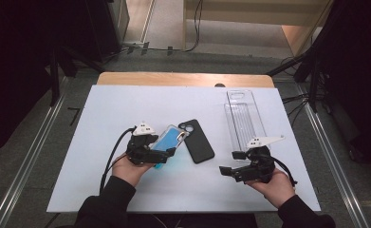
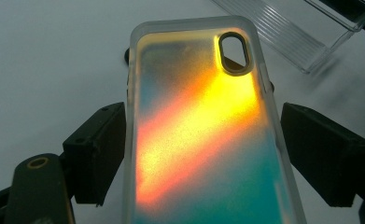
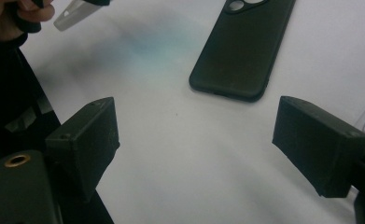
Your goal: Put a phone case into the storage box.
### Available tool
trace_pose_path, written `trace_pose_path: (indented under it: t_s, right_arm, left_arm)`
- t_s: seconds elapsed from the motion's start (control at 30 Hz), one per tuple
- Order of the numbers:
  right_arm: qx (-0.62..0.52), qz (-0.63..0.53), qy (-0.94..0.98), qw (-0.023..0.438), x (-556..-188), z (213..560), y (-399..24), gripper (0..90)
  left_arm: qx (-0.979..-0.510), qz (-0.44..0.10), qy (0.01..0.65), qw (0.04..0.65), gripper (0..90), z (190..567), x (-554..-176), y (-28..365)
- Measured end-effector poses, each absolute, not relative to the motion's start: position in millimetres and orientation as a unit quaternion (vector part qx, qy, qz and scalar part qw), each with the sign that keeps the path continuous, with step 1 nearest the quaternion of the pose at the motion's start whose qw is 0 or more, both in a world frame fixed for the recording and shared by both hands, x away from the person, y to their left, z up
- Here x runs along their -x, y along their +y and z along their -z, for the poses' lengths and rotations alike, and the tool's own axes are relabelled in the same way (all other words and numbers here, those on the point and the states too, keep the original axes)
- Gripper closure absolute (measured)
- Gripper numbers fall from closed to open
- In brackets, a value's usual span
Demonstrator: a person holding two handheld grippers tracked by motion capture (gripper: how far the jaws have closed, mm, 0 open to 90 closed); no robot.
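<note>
Left hand (image 1: pixel 128 168): enters from the near edge of the counter (image 1: pixel 102 190), sleeve dark, palm under the left gripper (image 1: pixel 166 149), which points toward the counter's centre. Right hand (image 1: pixel 271 185): enters from the near right, carrying the right gripper (image 1: pixel 228 164), which points left across the counter and sits above the surface.

Clearances: the white counter surface between the two grippers is bare. The black phone case (image 1: pixel 196 141) lies flat at mid-counter, camera cutout at its far end, just beside the left gripper's load. The clear plastic tray (image 1: pixel 242 116) lies lengthwise along the right side, its near end just beyond the right gripper. The left half of the counter is open out to its edge.

Left gripper: the jaws stand wide and hold the translucent phone case (image 2: pixel 203 140) between them. In the left gripper view the case's left edge touches the left pad; a narrow gap shows at the right pad. The case runs away from the gripper, camera cutout at the far end, orange and teal tints across its back.

Right gripper: the jaws are apart with nothing between them. In the right gripper view the black phone case lies ahead of the jaws, clear of both pads.
</note>
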State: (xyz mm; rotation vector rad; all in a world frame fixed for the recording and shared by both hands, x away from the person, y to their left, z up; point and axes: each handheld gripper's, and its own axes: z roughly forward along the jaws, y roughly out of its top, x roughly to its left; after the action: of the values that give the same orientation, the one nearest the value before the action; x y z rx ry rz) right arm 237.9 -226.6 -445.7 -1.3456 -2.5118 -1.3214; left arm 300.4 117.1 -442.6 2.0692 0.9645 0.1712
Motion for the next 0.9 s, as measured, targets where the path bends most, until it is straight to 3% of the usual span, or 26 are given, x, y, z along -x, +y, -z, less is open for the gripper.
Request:
trace_pose_path:
  t_s: [0.27,0.9]
  right_arm:
    - [0.434,0.430,-0.792,-0.001,-244.4,434.4,-216.9,12.6]
    - [0.453,0.445,-0.772,0.001,-271.2,412.5,-189.9,13.1]
  left_arm:
    - [-0.814,-0.070,0.392,0.424,17.1,447.9,-295.7,105.9]
    - [-0.775,-0.140,0.399,0.469,17.1,454.4,-279.6,96.4]
